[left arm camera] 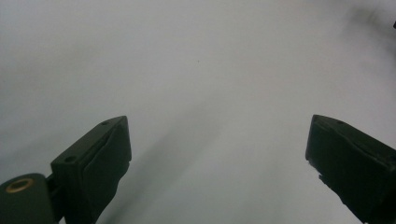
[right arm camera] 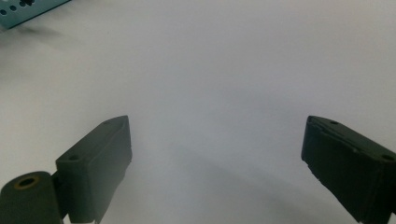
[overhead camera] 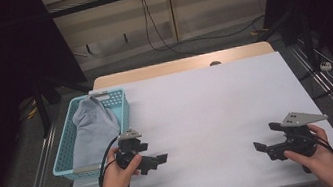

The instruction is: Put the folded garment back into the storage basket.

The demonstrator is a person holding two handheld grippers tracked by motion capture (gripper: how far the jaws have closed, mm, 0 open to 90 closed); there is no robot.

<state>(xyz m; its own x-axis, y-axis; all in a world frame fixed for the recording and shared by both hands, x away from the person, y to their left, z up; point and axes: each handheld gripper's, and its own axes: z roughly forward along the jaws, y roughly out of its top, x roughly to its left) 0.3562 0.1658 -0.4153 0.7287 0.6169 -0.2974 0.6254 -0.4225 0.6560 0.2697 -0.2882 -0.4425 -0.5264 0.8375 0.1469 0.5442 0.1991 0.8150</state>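
Grey cloth (overhead camera: 93, 128) was recorded heaped in a blue basket (overhead camera: 61, 155), left of frame; left tool (overhead camera: 157, 159) and right tool (overhead camera: 265, 139) were held spread, empty, presumably readied for retrieval.

White-topped table (overhead camera: 216, 101), blue basket (overhead camera: 65, 155) at its left edge.

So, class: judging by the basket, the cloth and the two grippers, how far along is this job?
Done: the grey cloth lies in the blue basket at the table's left edge. In hand: nothing; the left gripper and right gripper are open over bare table. Left: whatever comes next with the cloth hasn't begun.
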